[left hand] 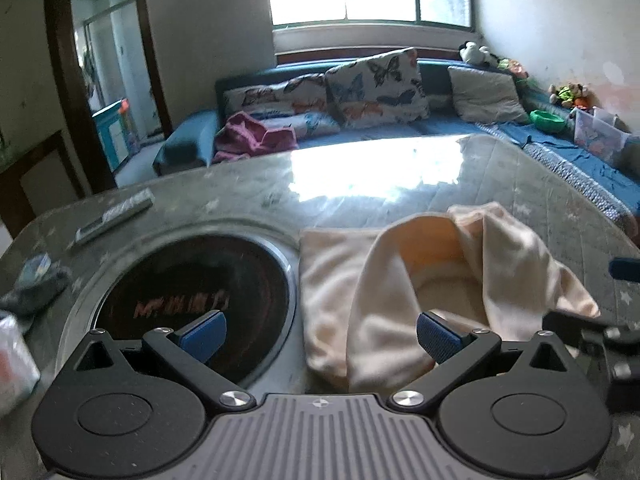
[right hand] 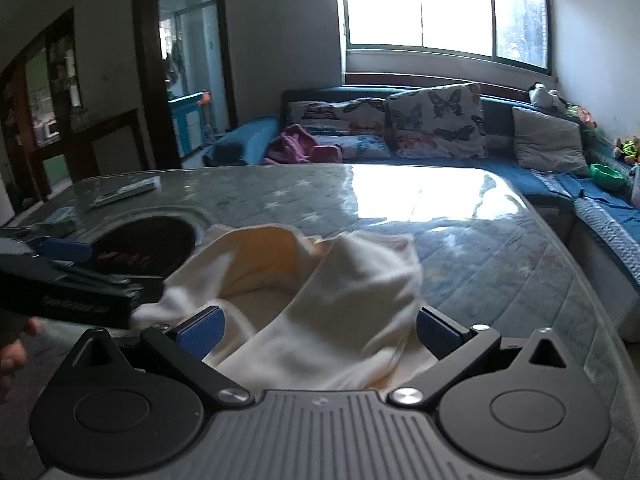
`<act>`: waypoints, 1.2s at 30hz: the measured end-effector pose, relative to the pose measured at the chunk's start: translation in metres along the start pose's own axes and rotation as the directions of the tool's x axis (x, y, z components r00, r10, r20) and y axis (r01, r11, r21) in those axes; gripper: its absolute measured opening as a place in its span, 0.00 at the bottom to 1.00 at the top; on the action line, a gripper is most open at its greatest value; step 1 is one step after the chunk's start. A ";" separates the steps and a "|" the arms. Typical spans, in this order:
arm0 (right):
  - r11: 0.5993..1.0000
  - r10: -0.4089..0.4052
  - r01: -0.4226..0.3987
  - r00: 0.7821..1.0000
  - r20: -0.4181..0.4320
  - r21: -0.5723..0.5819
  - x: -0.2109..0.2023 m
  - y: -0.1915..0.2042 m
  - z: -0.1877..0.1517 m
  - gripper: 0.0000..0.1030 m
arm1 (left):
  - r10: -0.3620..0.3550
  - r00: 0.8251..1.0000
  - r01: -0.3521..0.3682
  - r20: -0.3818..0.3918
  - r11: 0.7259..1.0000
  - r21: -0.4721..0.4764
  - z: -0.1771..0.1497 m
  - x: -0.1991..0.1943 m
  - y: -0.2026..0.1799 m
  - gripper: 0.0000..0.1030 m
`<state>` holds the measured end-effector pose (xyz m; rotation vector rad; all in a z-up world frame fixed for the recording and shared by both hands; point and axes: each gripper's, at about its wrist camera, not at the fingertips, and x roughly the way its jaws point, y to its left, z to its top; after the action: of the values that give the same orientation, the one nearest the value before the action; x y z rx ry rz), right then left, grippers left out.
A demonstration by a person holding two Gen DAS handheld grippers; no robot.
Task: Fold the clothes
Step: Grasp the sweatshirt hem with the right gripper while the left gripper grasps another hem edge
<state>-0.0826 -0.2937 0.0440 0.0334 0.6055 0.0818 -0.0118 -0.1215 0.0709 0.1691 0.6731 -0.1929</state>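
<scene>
A cream garment (left hand: 400, 288) lies bunched on the glass-topped table (left hand: 360, 184), one part flat and one part raised in a loose hump. My left gripper (left hand: 320, 336) is open, its blue pads wide apart just before the garment's near edge, holding nothing. My right gripper (right hand: 320, 334) is open too, with the cream garment (right hand: 320, 300) lying between and past its pads, not clamped. The left gripper's body (right hand: 68, 276) shows at the left of the right wrist view, beside the cloth.
A round black cooktop (left hand: 192, 300) is set in the table left of the garment. A remote (left hand: 116, 216) and small items lie at the far left. A blue sofa (left hand: 400, 128) with butterfly cushions, a pink cloth (left hand: 252, 136) and toys stands behind.
</scene>
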 end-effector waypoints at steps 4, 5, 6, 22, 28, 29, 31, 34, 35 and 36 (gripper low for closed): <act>1.000 -0.017 0.018 1.000 -0.013 0.025 0.020 -0.014 0.015 0.96 | -0.018 0.999 0.016 0.027 0.999 0.038 0.012 0.014 -0.006 1.00; 0.999 -0.016 0.017 1.000 -0.019 0.041 0.025 -0.018 0.018 0.91 | -0.024 0.999 0.022 0.031 0.999 0.048 0.014 0.017 -0.008 0.99; 0.998 -0.016 0.017 1.000 -0.024 0.056 0.031 -0.022 0.021 0.91 | -0.033 0.999 0.031 0.035 0.998 0.056 0.017 0.021 -0.009 0.99; 0.992 0.002 0.009 0.996 -0.084 0.128 0.087 -0.037 0.041 0.68 | -0.164 0.986 0.159 0.018 0.975 0.156 0.035 0.068 -0.032 0.74; 0.993 0.005 0.006 0.996 -0.092 0.116 0.100 -0.033 0.045 0.55 | -0.238 0.970 0.243 -0.045 0.959 0.148 0.038 0.089 -0.032 0.19; 0.994 0.005 0.006 0.996 -0.093 0.113 0.102 -0.032 0.045 0.53 | -0.245 0.968 0.249 -0.048 0.958 0.144 0.037 0.090 -0.031 0.13; 0.993 -0.006 0.017 0.995 -0.095 0.115 0.105 -0.032 0.044 0.51 | -0.258 0.965 0.263 -0.049 0.956 0.133 0.035 0.090 -0.028 0.10; 0.993 -0.007 0.017 0.996 -0.085 0.115 0.104 -0.032 0.042 0.42 | -0.266 0.963 0.269 -0.037 0.957 0.112 0.033 0.085 -0.020 0.08; 0.993 -0.003 0.012 0.997 -0.082 0.114 0.103 -0.032 0.042 0.37 | -0.269 0.963 0.271 -0.033 0.957 0.105 0.033 0.083 -0.017 0.08; 0.994 0.000 0.009 0.997 -0.080 0.112 0.103 -0.031 0.042 0.36 | -0.271 0.962 0.273 -0.030 0.956 0.103 0.033 0.082 -0.016 0.08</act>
<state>0.0277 -0.3158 0.0187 0.1383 0.6894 0.0444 0.0669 -0.1545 0.0435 0.1800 0.7003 -0.4936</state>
